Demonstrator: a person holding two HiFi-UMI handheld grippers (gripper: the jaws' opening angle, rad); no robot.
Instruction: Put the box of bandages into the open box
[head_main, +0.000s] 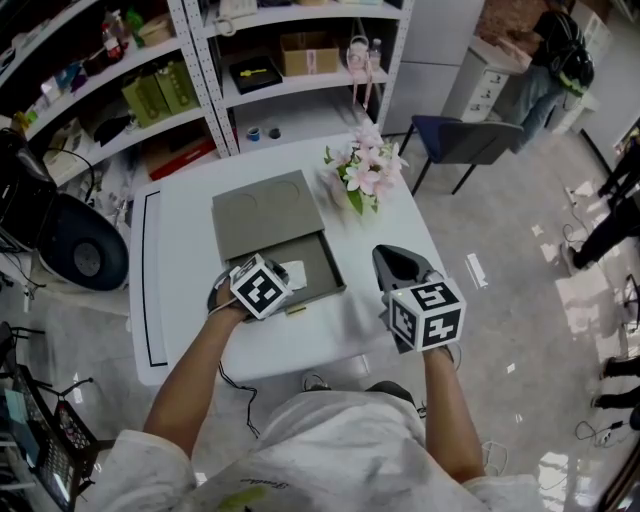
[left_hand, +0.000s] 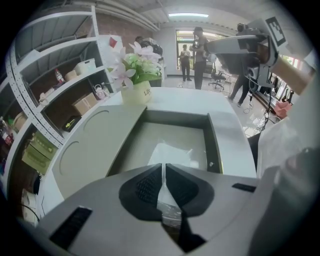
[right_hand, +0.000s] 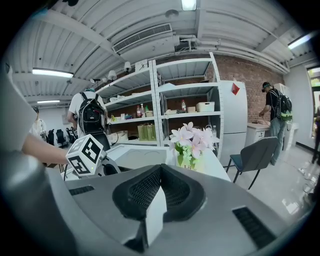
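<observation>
The grey open box (head_main: 322, 262) lies on the white table (head_main: 180, 300), its lid (head_main: 265, 212) folded back behind the tray. My left gripper (head_main: 283, 272) is at the tray's near left corner. In the left gripper view its jaws (left_hand: 164, 172) are shut on the edge of a clear-white plastic packet (left_hand: 172, 152), the rest of which lies inside the tray (left_hand: 175, 117). My right gripper (head_main: 386, 256) hovers to the right of the box, above the table. Its jaws (right_hand: 161, 172) are shut on a thin white box (right_hand: 155, 212), seen edge-on.
A vase of pink flowers (head_main: 362, 175) stands just behind the box's right corner. Shelving (head_main: 200, 70) runs along the far side. A blue chair (head_main: 460, 140) is off the far right corner, and people (head_main: 555, 55) stand in the background.
</observation>
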